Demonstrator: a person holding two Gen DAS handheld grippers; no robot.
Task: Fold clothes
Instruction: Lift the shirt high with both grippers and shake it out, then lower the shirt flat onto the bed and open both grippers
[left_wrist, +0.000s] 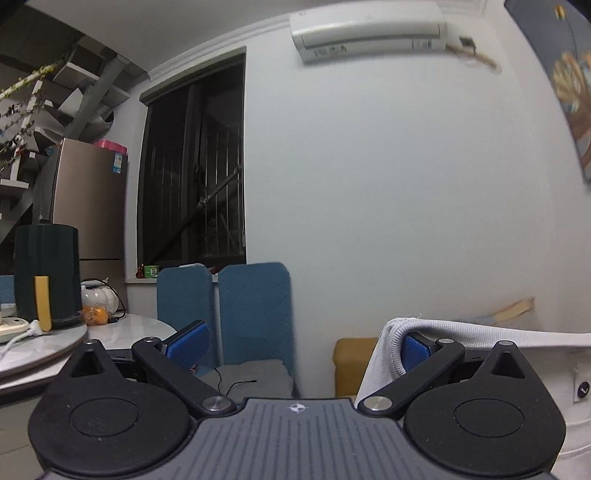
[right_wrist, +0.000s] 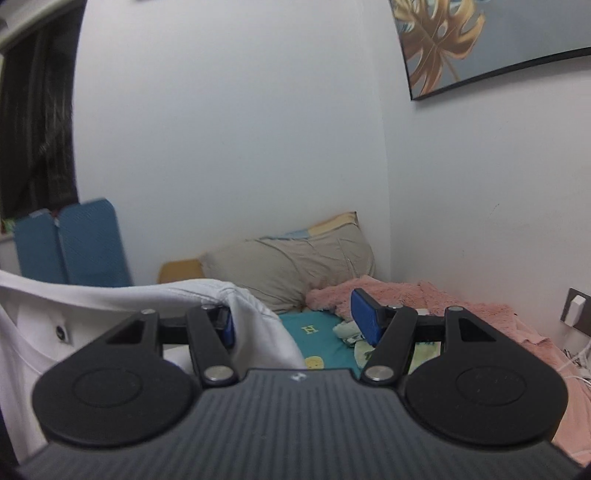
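A white garment (left_wrist: 480, 336) hangs stretched in the air between my two grippers. In the left wrist view its ribbed edge is draped over the right blue finger pad (left_wrist: 415, 350). My left gripper (left_wrist: 301, 347) stands wide open, the left pad bare. In the right wrist view the same white garment (right_wrist: 110, 299) is draped over the left finger pad (right_wrist: 229, 328), and a small label shows on it. My right gripper (right_wrist: 297, 323) is wide open, its right pad bare. The cloth hooks over one finger of each gripper and is not pinched.
Two blue chair backs (left_wrist: 255, 306) and a round white table (left_wrist: 122, 332) with a dark kettle (left_wrist: 48, 273) stand at left. A bed holds a beige pillow (right_wrist: 291, 266), a pink blanket (right_wrist: 424, 302) and a teal sheet (right_wrist: 314, 332). A yellow stool (left_wrist: 351, 365) stands by the wall.
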